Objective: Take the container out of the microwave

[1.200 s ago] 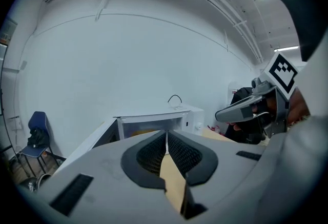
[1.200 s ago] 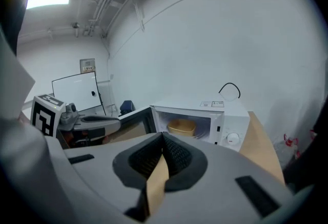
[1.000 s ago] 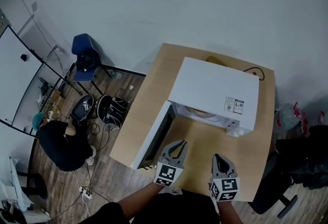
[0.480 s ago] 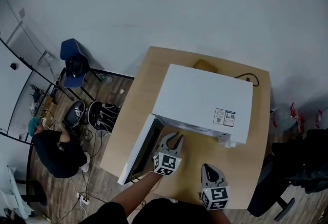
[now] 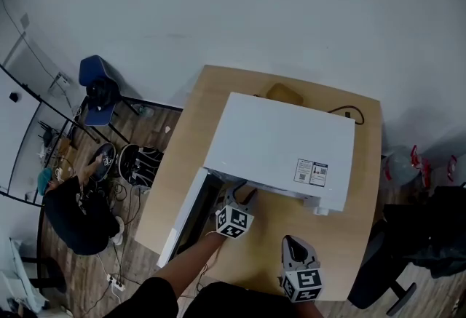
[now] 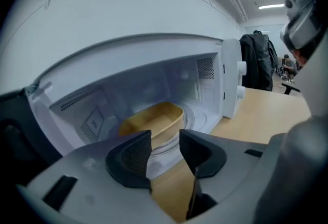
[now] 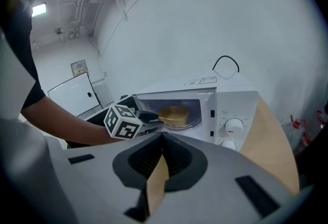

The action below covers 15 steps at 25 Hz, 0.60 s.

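The white microwave [image 5: 280,145] stands on the wooden counter [image 5: 342,229] with its door [image 5: 188,216] swung wide open to its left. Inside its cavity the tan, oval container [image 6: 154,116] sits on the glass turntable [image 6: 192,118], with nothing holding it. The left gripper [image 6: 165,141] is at the mouth of the microwave, pointing into the cavity. Its jaws are opening, with a clear gap between the ribbed pads and nothing between them. The container lies just beyond the tips, deeper in the microwave. The right gripper [image 7: 161,155] hangs over the counter in front of the microwave, towards the side with the control knobs [image 7: 233,126]. Its jaws are pressed together and empty. A black cable [image 5: 349,112] loops on the counter behind the microwave, and a small brown object [image 5: 284,93] lies there too. On the floor to the left of the microwave a person [image 5: 76,204] crouches near a blue chair [image 5: 98,89].
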{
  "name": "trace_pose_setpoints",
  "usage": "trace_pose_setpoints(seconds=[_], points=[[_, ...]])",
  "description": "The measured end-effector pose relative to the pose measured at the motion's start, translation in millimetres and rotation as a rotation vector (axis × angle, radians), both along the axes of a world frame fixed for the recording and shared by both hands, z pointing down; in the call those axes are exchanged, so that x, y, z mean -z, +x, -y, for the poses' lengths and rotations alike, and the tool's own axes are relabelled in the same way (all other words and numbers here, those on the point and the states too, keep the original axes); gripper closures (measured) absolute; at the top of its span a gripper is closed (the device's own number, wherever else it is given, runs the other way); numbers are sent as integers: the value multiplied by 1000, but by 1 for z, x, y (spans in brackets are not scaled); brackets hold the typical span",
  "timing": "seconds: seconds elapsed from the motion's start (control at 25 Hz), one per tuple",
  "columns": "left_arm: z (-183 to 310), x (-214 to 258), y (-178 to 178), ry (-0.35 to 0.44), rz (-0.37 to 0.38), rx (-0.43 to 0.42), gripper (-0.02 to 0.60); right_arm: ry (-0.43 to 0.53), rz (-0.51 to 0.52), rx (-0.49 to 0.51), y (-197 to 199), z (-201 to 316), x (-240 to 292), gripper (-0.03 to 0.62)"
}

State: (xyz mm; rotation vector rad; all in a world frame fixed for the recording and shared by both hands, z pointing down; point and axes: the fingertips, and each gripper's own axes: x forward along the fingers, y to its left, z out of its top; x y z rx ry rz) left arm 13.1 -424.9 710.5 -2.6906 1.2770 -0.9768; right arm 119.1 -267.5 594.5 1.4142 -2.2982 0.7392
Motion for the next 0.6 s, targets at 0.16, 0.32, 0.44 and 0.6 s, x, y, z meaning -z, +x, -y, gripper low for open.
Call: trace_pose_setpoints(seconds=[0.16,0.32,0.44,0.6], points=[[9,-17,3,-4,82,-53,405,-7,-11,7,8,4,-5,536],[20,-21,2,-9,104,-62,387,2,-12,-18,19,13,-4,536],[26,-23,2,-9,119,-71,380,3,-10,-45,29,20,-4,536],[33,-26,8,-7,152,-110,376,13,-19,-41,35,23,-5,536]])
